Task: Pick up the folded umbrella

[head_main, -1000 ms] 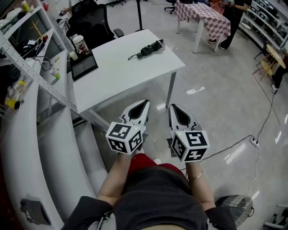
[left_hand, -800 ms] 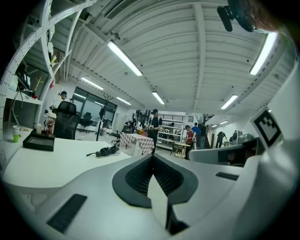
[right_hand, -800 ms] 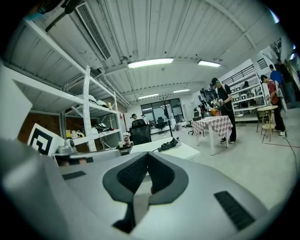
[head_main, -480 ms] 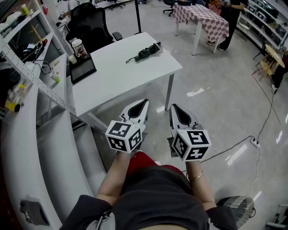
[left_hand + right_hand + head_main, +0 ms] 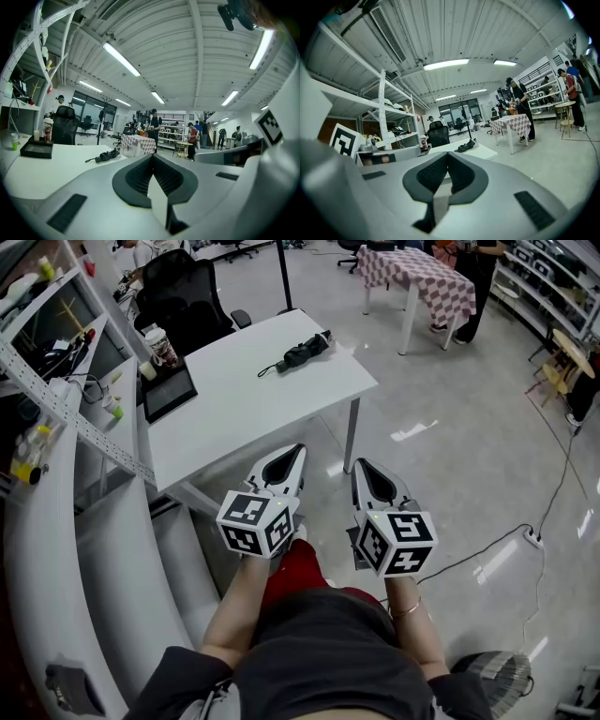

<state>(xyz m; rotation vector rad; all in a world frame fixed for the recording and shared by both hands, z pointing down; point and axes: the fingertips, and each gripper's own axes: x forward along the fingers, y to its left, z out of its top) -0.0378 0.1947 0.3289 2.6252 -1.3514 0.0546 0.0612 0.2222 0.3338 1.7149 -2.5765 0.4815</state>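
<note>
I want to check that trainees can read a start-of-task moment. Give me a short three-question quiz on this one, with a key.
1. True or false: the left gripper is holding the folded umbrella.
2. Multiple choice: the folded umbrella lies on A) the floor, B) the white table, C) a shelf.
3. Fill in: the jaws of the right gripper are ___.

Key: 1 false, since the umbrella lies near the table's far edge, well ahead of both grippers. 2 B. 3 shut, with nothing between them.
</note>
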